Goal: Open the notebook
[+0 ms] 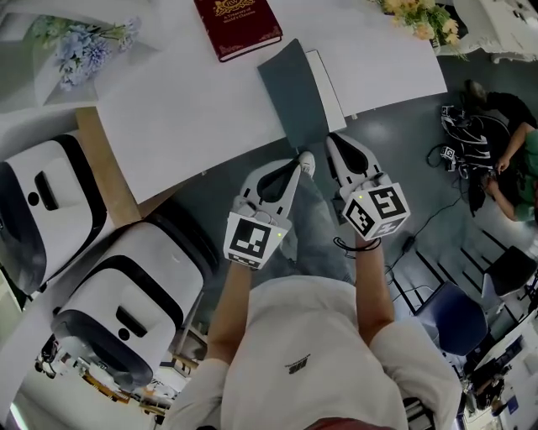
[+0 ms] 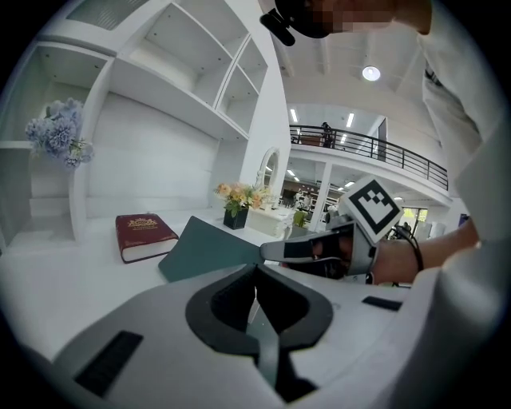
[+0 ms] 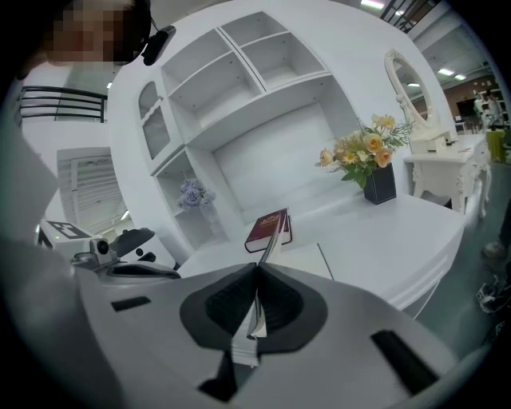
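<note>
Notebook (image 1: 304, 97) at desk (image 1: 185, 109) edge: left tongs (image 1: 300, 161) grip cover (image 1: 292, 84), right tongs (image 1: 334, 139) pages (image 1: 327, 80).

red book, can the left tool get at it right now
Probably not yet: the left tool is shut on the notebook's green cover. The red book lies beyond it across bare tabletop, so nothing else blocks the way.

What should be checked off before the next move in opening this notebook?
1. Right gripper shut on the notebook cover: ok, the thin cover edge runs between its jaws.
2. Cover raised off the pages: ok, partly lifted.
3. Left gripper steadying the notebook: cannot tell; its jaws are together close to the cover's edge.
4. Red book apart from the cover: ok, a gap of bare desk shows between them.
</note>
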The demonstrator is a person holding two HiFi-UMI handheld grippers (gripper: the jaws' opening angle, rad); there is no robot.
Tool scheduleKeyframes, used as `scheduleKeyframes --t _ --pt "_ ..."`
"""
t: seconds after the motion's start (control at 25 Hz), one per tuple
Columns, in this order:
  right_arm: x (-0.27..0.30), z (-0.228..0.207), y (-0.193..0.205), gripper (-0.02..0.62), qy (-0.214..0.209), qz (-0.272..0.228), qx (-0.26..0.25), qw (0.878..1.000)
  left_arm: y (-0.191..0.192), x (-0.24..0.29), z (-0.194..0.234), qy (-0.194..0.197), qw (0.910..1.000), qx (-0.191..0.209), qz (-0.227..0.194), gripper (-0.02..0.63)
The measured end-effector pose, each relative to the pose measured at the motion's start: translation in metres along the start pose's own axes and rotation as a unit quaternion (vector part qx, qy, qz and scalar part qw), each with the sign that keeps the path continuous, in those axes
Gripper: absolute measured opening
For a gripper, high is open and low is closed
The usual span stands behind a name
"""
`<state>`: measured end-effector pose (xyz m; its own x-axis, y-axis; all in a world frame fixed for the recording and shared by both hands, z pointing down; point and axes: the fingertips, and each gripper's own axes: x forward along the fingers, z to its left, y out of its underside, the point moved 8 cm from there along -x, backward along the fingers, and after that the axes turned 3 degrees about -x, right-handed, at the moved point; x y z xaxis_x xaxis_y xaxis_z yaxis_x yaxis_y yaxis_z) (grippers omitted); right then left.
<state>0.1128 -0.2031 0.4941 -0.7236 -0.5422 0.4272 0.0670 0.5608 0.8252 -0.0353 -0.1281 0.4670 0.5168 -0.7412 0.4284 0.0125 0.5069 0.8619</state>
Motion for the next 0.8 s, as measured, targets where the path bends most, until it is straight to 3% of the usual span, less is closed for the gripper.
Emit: scheduleKeyframes --t 0.8 --pt "0.015 0.064 -0.002 0.002 -0.056 0.009 -0.053 0.997 0.013 -0.059 0.014 -0.057 0.9979 -0.023 -0.021 0.000"
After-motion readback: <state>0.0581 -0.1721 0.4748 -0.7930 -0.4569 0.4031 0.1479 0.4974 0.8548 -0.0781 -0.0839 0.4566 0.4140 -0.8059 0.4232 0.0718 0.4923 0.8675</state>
